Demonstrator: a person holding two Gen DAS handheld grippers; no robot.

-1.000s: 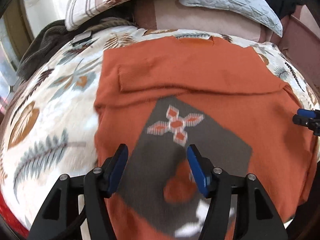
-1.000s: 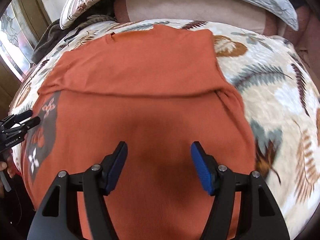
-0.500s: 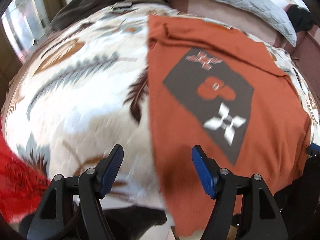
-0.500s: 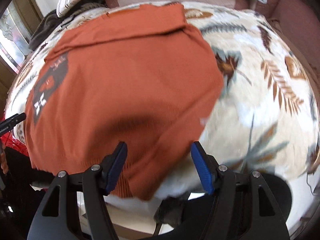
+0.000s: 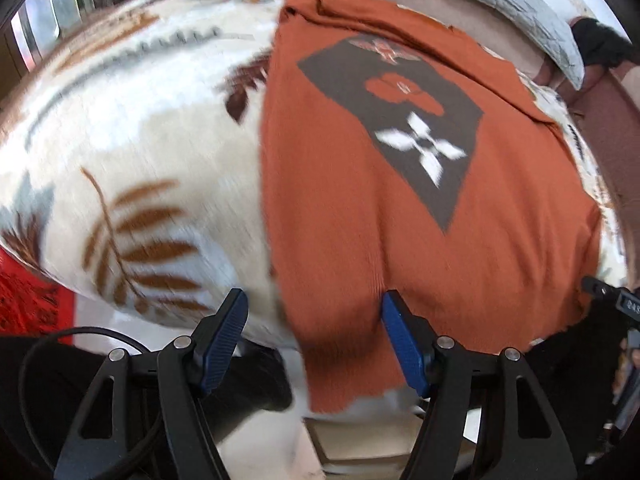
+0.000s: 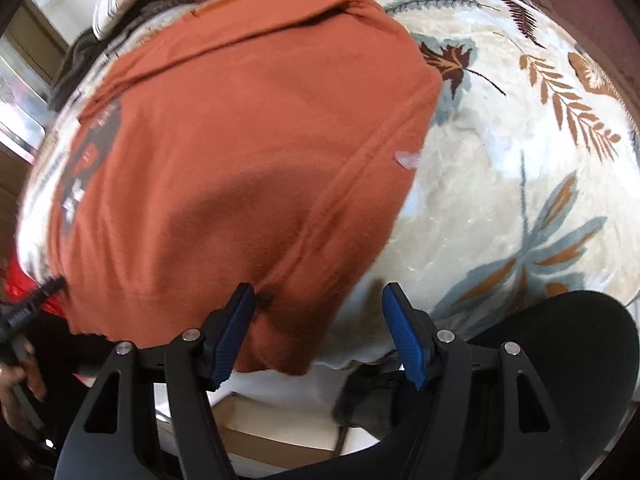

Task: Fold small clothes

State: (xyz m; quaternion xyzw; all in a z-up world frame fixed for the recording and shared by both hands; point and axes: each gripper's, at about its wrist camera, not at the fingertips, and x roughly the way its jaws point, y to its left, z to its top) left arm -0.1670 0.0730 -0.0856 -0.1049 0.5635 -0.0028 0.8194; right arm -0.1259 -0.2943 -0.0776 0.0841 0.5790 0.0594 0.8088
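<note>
An orange sweater point(image 5: 360, 220) with a grey diamond patch point(image 5: 404, 120) lies flat on a leaf-patterned blanket point(image 5: 140, 120). Its hem hangs slightly over the bed's near edge. My left gripper point(image 5: 314, 308) hovers open over the hem's left corner, with the cloth edge below the gap and no pad pressing on it. In the right wrist view the sweater point(image 6: 240, 160) fills the left half. My right gripper point(image 6: 318, 300) stands open above the hem's right corner. Each gripper shows at the edge of the other's view: the right gripper point(image 5: 604, 292), and the left gripper point(image 6: 36, 300) held in a hand point(image 6: 16, 372).
A grey quilted pillow point(image 5: 520, 4) lies at the bed's far end. Red cloth point(image 5: 28, 300) shows beside the bed at the left. A dark rounded shape point(image 6: 560, 360) and a cardboard box point(image 6: 272, 436) sit below the bed's near edge. The blanket point(image 6: 500, 160) is bare right of the sweater.
Both grippers drew back from over the sweater's middle to its near hem and spread apart, the left to the left corner, the right to the right corner. Both stay open.
</note>
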